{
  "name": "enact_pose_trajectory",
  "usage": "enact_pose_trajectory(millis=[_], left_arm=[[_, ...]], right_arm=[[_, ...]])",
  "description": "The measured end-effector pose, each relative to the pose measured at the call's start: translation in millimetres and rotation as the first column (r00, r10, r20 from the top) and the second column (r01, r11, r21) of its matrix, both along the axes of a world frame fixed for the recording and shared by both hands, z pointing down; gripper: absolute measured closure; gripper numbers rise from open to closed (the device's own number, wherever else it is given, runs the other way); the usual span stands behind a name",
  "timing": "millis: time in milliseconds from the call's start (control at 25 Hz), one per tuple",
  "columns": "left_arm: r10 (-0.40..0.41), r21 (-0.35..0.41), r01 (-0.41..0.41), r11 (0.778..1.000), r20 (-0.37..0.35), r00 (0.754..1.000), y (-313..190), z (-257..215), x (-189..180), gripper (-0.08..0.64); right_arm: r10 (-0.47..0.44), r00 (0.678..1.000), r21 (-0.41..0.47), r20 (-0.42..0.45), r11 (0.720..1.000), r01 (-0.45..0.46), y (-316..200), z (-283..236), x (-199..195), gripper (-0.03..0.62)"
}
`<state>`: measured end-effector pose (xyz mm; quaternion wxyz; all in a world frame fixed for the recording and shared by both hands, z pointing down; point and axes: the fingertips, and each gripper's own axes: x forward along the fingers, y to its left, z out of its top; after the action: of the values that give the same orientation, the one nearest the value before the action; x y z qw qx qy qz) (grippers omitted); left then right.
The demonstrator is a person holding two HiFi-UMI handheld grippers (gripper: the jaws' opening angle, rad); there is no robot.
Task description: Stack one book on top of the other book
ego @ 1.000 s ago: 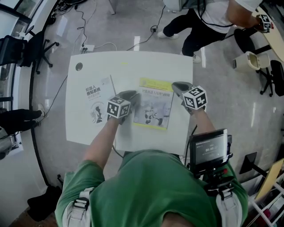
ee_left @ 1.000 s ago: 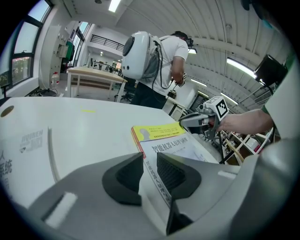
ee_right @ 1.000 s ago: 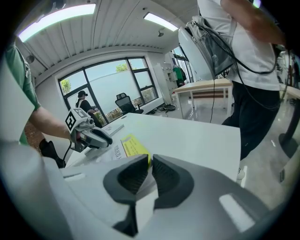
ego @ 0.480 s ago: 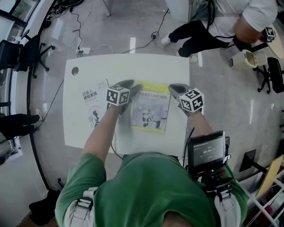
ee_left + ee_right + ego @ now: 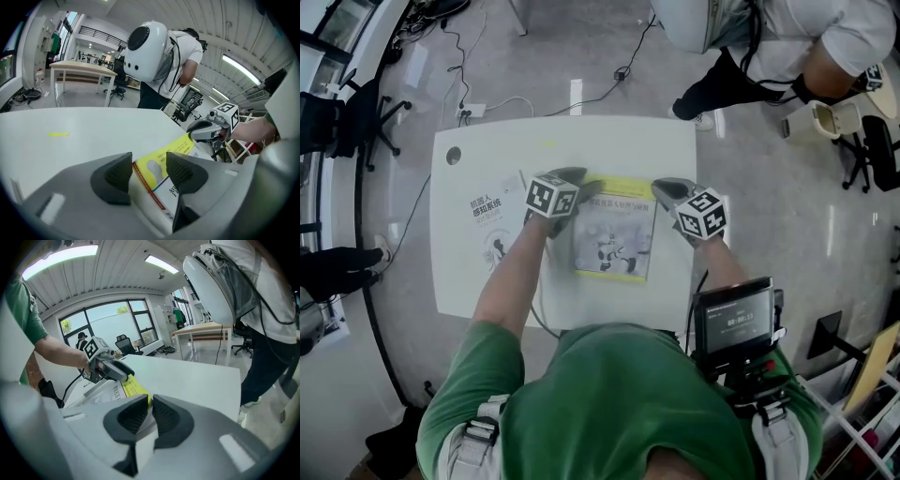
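Note:
A yellow-bordered book (image 5: pixel 614 232) sits mid-table on the white table (image 5: pixel 581 145), and a white book (image 5: pixel 487 220) lies flat to its left. My left gripper (image 5: pixel 584 190) is at the yellow book's far left corner. In the left gripper view its jaws (image 5: pixel 149 168) have just been opening and now stand wide on either side of the book's spine edge (image 5: pixel 154 180), with the pads clear of it. My right gripper (image 5: pixel 664 192) is shut on the far right corner, and the yellow corner (image 5: pixel 136 389) is pinched between its narrow jaws (image 5: pixel 150 411).
A person in a white shirt (image 5: pixel 769 42) stands just beyond the table's far right corner. A round cable hole (image 5: pixel 454 156) is at the far left corner. Office chairs (image 5: pixel 347 108) stand on the floor to the left, and cables trail behind the table.
My left gripper has slid along the yellow book's left edge toward its far corner and its jaws have opened. The right gripper keeps its hold. The person behind has shifted.

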<state>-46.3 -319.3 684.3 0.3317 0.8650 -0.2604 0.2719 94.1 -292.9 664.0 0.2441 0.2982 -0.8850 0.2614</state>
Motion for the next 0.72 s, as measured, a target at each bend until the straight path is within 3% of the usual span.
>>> enact_pose_trajectory(millis=[360, 720], left_arm=[[-0.026, 0.079, 0.030, 0.996, -0.056, 0.998, -9.5, -24.9, -10.2, 0.461], [-0.027, 0.093, 0.037, 0.995, -0.109, 0.994, -8.6, -38.1, -7.4, 0.479]], right_arm=[[0.010, 1.000, -0.005, 0.010, 1.000, -0.010, 0.5, 2.5, 1.0, 0.559], [-0.051, 0.999, -0.025, -0.012, 0.998, 0.051, -0.7, 6.9, 1.2, 0.537]])
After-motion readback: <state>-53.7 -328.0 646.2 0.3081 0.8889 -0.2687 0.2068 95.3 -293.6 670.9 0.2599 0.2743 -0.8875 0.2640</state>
